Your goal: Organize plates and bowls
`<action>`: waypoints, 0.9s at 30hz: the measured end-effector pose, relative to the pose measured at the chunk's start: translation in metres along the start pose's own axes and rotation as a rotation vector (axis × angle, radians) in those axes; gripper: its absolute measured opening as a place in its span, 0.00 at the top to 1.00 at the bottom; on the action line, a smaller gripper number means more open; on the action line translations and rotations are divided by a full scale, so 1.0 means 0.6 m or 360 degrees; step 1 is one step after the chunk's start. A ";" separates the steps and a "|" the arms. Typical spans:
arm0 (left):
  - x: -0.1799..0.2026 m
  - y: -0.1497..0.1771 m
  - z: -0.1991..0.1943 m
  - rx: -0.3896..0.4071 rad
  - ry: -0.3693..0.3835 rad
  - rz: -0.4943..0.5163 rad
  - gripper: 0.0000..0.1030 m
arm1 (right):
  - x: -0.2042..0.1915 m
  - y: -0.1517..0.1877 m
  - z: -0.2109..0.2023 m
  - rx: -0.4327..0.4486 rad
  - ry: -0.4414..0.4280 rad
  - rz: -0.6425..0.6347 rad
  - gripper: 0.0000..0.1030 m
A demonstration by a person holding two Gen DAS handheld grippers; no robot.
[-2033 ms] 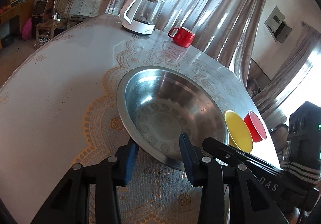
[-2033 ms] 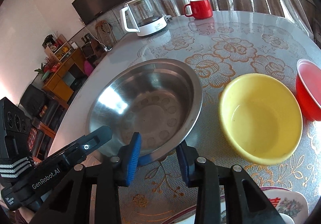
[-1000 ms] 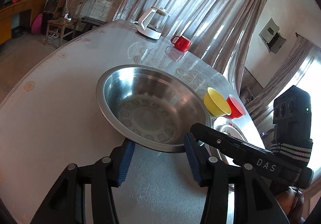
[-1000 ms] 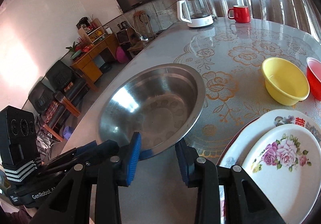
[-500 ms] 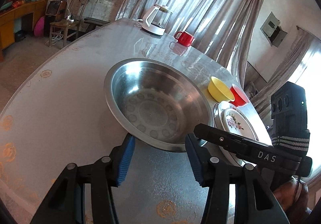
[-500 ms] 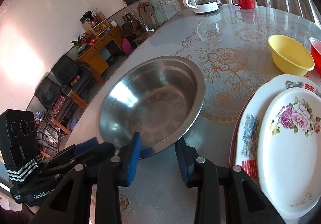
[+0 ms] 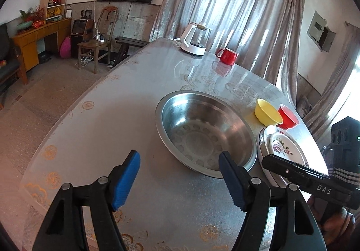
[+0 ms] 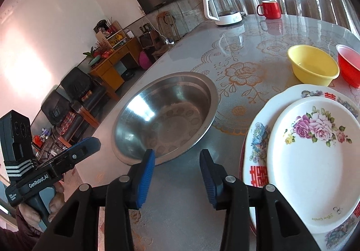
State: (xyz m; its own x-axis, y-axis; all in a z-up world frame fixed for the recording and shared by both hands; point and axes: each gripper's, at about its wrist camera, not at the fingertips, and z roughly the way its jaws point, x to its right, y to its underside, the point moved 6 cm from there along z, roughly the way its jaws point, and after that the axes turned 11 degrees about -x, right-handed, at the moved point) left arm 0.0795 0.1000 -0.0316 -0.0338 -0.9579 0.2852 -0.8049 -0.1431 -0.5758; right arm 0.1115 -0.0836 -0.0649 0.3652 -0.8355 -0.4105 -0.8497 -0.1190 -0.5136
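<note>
The steel basin (image 8: 165, 117) sat on the desk (image 7: 126, 116), just left of the stacked plates (image 8: 312, 156). Both grippers had let it go. The left gripper (image 7: 180, 180) had its fingers (image 7: 126, 180) spread wide, having just been opening, with bare desk between them; its right finger showed in front of the basin's near rim, and I could not tell whether it touched. The right gripper (image 8: 177, 180) had also just been opening, its fingers standing released just short of the near rim with nothing between them.

So that step looked done, to my eye: basin set down beside the plates. The plates were already stacked, a smaller flowered one on a larger patterned one, with a reddish edge showing under them. Still loose were the yellow bowl (image 8: 312, 67) and the red bowl (image 8: 348, 66), side by side at the far right beyond the plates. I judged that nesting or gathering those two was what remained.

The red bowl was cut off by the frame edge in the right view, and the near edge of the plates too. What lay under the plates I could not make out: perhaps a third plate or a tray. The kettle (image 7: 195, 40) and mug (image 7: 227, 56) stood far off across the desk, untouched.
</note>
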 end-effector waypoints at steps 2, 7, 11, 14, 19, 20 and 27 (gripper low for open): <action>0.007 0.000 -0.002 0.0003 -0.0026 0.0023 0.27 | 0.002 0.001 -0.015 0.0043 -0.0007 -0.0013 0.58; 0.032 -0.007 0.000 0.0007 -0.0113 0.0111 0.24 | 0.016 -0.003 -0.048 0.0138 -0.0014 0.0005 0.51; 0.059 -0.011 0.003 0.0014 -0.0146 0.0200 0.21 | 0.040 -0.010 -0.070 0.0185 -0.0027 0.0079 0.50; 0.078 -0.015 0.006 0.0015 -0.0141 0.0251 0.20 | 0.059 -0.011 -0.086 0.0227 -0.0008 0.0124 0.50; 0.110 -0.022 0.018 -0.0011 -0.0123 0.0318 0.16 | 0.093 -0.013 -0.112 0.0286 0.0029 0.0197 0.50; 0.115 -0.023 0.021 -0.0017 -0.0116 0.0331 0.15 | 0.101 -0.013 -0.117 0.0295 0.0040 0.0215 0.50; 0.153 -0.030 0.042 -0.0062 -0.0071 0.0385 0.11 | 0.153 0.000 -0.146 0.0345 0.0097 0.0343 0.49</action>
State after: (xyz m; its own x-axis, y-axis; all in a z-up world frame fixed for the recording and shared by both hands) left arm 0.1059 0.0080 -0.0146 -0.2027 -0.9733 0.1078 -0.7988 0.1007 -0.5931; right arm 0.1116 -0.2071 -0.0365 0.1565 -0.8606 -0.4847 -0.8016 0.1760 -0.5713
